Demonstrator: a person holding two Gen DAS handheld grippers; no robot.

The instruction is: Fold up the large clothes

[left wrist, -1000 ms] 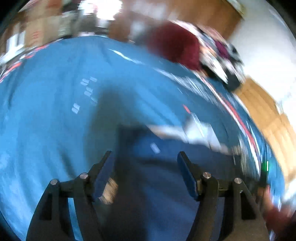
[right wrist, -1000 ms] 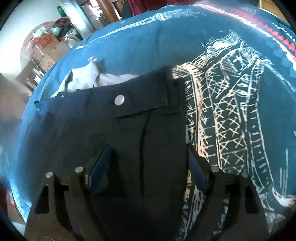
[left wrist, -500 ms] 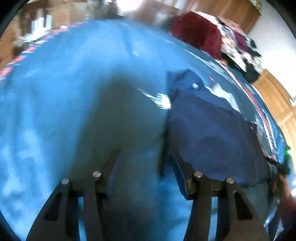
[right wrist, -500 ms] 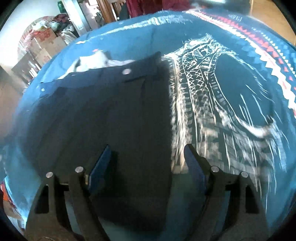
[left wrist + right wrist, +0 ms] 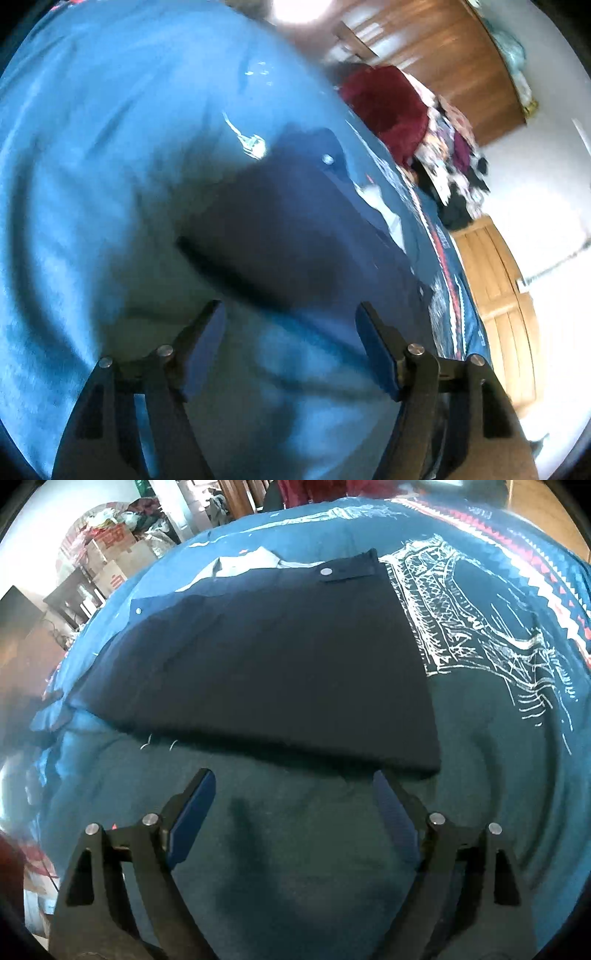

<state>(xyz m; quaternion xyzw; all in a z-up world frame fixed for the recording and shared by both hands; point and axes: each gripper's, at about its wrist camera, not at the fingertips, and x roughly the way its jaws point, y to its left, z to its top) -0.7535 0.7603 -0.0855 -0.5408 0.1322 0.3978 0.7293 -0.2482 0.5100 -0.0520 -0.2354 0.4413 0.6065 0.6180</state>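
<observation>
A dark navy folded garment with a metal snap button lies flat on the blue bedspread; pale lining shows at its far edge. My right gripper hovers open just short of the garment's near folded edge, nothing between its fingers. In the blurred left wrist view the same garment lies ahead and to the right, its snap button visible. My left gripper is open over bare bedspread, near the garment's near edge, holding nothing.
The bedspread carries a white line print and a red-and-white border at right. A maroon heap and a pile of mixed clothes sit beyond the bed. Cardboard boxes stand at the far left; wooden doors at right.
Both grippers have drawn back off the garment: the right one, earlier over the dark cloth, now sits before its near edge. The left view has swung, leaving the garment farther ahead.
</observation>
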